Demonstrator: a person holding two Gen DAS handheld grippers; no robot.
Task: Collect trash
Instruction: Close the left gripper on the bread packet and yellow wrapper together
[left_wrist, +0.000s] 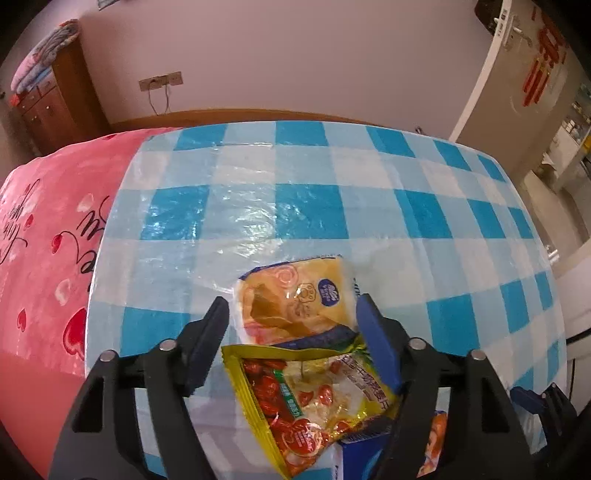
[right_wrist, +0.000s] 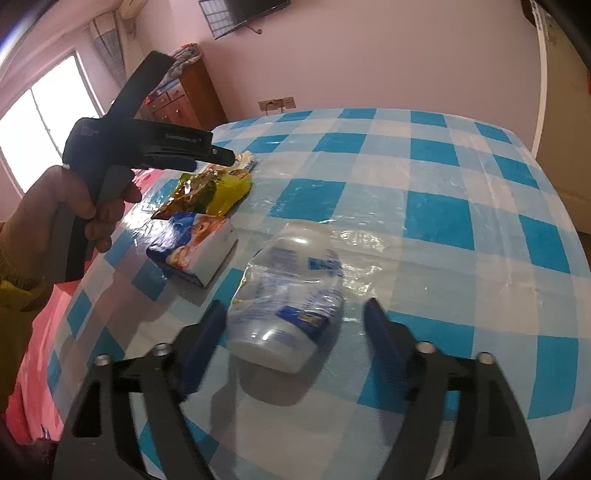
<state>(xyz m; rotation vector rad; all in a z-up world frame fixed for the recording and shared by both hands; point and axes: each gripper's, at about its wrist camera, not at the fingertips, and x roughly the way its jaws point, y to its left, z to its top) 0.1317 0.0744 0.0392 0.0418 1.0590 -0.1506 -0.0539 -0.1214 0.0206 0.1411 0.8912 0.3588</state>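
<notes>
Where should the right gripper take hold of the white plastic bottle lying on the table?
Across the middle of the white plastic bottle, from above. It lies on its side between the open right gripper fingers, so the rounded body gives two opposing sides; the ends would probably slip.

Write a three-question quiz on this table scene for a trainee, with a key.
1. True or false: the right gripper is clamped on the plastic bottle.
2. Which wrapper lies between the open left gripper's fingers: A yellow snack bag, B blue box?
3. Fill in: the bottle lies on its ____ on the checked tablecloth.

Key: 1 false; 2 A; 3 side.
</notes>
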